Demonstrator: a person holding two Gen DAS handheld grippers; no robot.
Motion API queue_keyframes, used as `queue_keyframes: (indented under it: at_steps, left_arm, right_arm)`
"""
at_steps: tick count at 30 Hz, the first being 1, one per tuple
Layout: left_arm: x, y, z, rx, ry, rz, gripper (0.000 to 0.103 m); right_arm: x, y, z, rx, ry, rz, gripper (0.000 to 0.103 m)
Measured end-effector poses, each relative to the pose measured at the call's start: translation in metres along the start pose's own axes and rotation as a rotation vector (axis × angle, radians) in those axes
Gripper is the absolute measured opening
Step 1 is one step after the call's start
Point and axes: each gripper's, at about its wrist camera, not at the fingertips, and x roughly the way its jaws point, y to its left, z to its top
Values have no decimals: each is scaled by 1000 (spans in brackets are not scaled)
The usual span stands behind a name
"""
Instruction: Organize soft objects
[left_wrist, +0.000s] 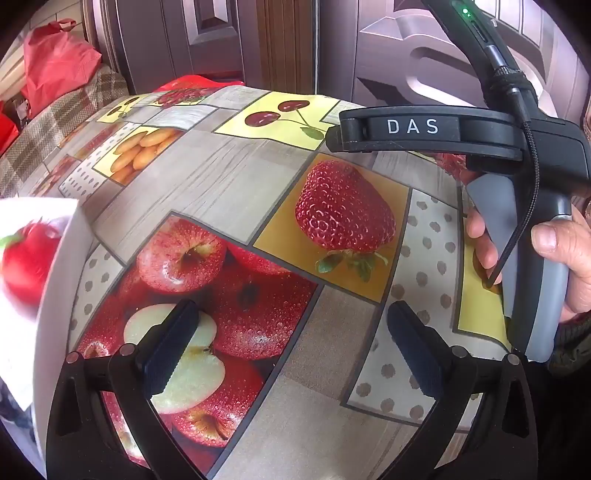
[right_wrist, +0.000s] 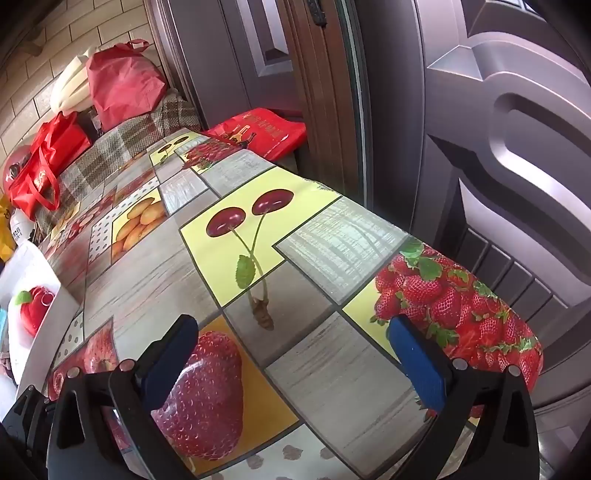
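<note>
A white box (left_wrist: 55, 280) sits at the table's left edge with a red plush fruit (left_wrist: 27, 258) inside it; the right wrist view shows the same box (right_wrist: 55, 306) and red plush fruit (right_wrist: 37, 308) at far left. My left gripper (left_wrist: 295, 354) hangs open over the fruit-print tablecloth (left_wrist: 229, 184), nothing between its black pads. The right gripper (right_wrist: 295, 360) is open too, its blue pads wide apart above the cloth (right_wrist: 314, 240). In the left wrist view the right gripper's body (left_wrist: 424, 129), marked DAS, shows at upper right, held by a hand (left_wrist: 569, 251).
A brown panelled door (right_wrist: 480, 147) stands close behind the table's far edge. Red bags (right_wrist: 122, 85) and a checked cloth (right_wrist: 122, 147) are piled at the table's far left end. A red printed bag (right_wrist: 262, 129) lies beyond the table near the door.
</note>
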Motion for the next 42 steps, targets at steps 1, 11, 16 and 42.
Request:
queue_keyframes:
  at_steps: [1,11,16,42]
  left_arm:
    - [0,0,0,0,0,0,102]
    - [0,0,0,0,0,0,102]
    - [0,0,0,0,0,0,102]
    - [0,-2,1,-1,2,-2,102]
  right_arm:
    - [0,0,0,-5,-1,-5,103]
    - [2,2,-1,-4,0,-3,103]
    - [1,-1,-1,-1,-2,2,103]
    - [0,2,-1,-5,-1,8,103]
